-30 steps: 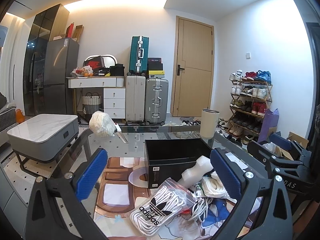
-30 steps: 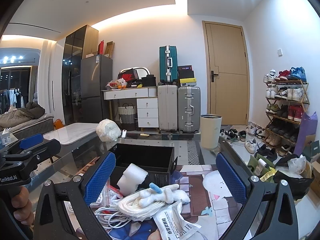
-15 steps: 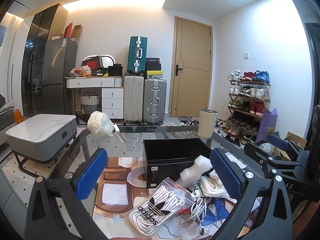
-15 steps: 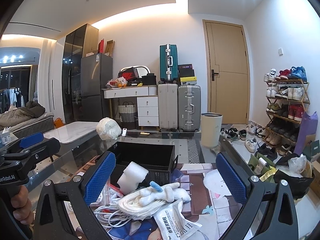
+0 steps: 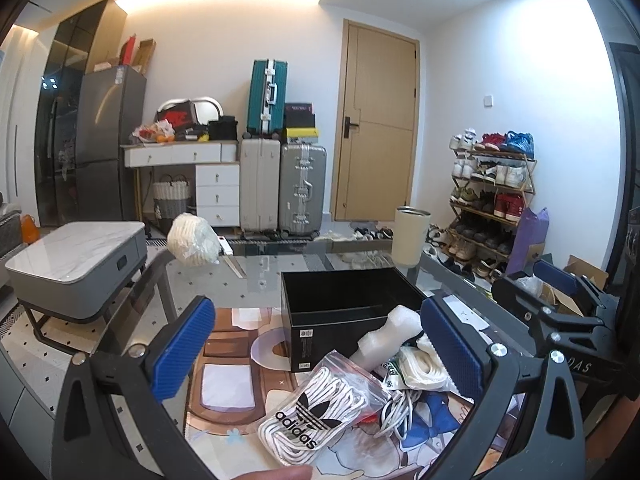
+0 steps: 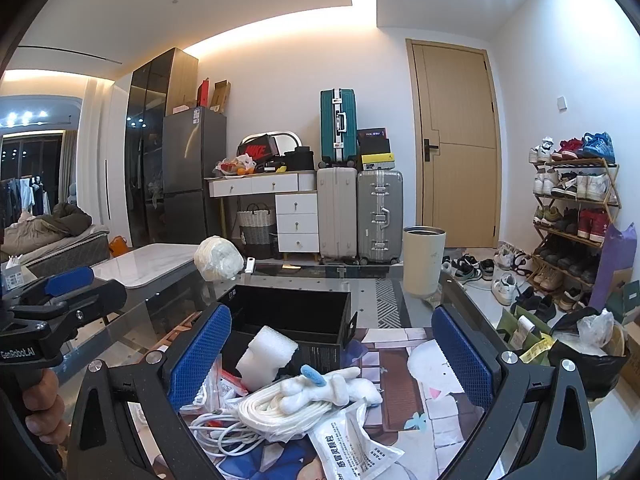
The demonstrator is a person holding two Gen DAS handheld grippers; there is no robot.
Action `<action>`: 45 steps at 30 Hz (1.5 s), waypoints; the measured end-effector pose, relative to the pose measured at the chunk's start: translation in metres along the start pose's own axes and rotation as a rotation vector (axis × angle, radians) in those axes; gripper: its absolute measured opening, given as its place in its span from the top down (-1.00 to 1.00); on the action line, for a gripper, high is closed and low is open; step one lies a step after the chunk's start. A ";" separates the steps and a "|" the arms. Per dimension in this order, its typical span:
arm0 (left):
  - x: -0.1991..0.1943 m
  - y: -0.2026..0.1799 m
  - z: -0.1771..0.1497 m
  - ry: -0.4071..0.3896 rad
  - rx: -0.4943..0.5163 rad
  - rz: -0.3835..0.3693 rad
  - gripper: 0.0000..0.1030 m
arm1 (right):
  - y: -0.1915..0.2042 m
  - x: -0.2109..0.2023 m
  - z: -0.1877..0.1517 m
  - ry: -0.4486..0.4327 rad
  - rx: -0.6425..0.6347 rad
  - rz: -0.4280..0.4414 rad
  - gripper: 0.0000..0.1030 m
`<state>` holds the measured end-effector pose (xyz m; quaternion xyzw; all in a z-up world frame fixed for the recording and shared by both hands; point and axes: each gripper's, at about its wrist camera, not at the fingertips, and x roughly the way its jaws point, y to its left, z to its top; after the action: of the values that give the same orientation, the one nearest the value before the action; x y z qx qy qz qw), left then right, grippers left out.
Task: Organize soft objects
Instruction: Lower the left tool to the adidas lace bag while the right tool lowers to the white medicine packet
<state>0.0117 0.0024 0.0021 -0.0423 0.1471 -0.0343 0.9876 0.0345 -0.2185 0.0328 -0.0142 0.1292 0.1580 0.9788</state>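
A glass table point(image 5: 256, 280) in a cluttered entry rm carries an empty black box point(image 5: 348, 300); soft items are piled just in front: adidas lace bag point(image 5: 320, 408), foam block point(image 6: 266, 356), plush toy point(image 6: 332, 388). Left gripper point(image 5: 316, 344) and right gripper point(image 6: 332, 352) are held wide apart, nothing clamped; approach step is judged in hand; next, one item must be pinched & lifted into the box.

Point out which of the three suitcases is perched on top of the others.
The teal suitcase; it stands on the beige suitcase, while that and the silver suitcase sit on the floor.
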 end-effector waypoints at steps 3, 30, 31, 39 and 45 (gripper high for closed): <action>0.005 0.004 0.008 0.034 -0.009 -0.021 -1.00 | -0.002 0.006 0.013 0.036 0.010 0.007 -0.98; 0.068 0.003 -0.034 0.665 0.263 -0.132 -0.94 | -0.029 0.103 -0.048 0.774 -0.228 0.040 -0.69; 0.068 0.001 -0.035 0.672 0.273 -0.132 -0.87 | -0.027 0.104 -0.053 0.784 -0.232 0.046 -0.66; 0.085 -0.012 -0.047 0.692 0.349 -0.123 -0.82 | -0.017 0.121 -0.068 0.856 -0.242 0.115 -0.34; 0.095 -0.014 -0.056 0.729 0.365 -0.114 -0.12 | -0.016 0.124 -0.072 0.886 -0.246 0.135 0.02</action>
<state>0.0848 -0.0233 -0.0771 0.1405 0.4762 -0.1271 0.8587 0.1350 -0.2012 -0.0688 -0.1877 0.5158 0.2143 0.8080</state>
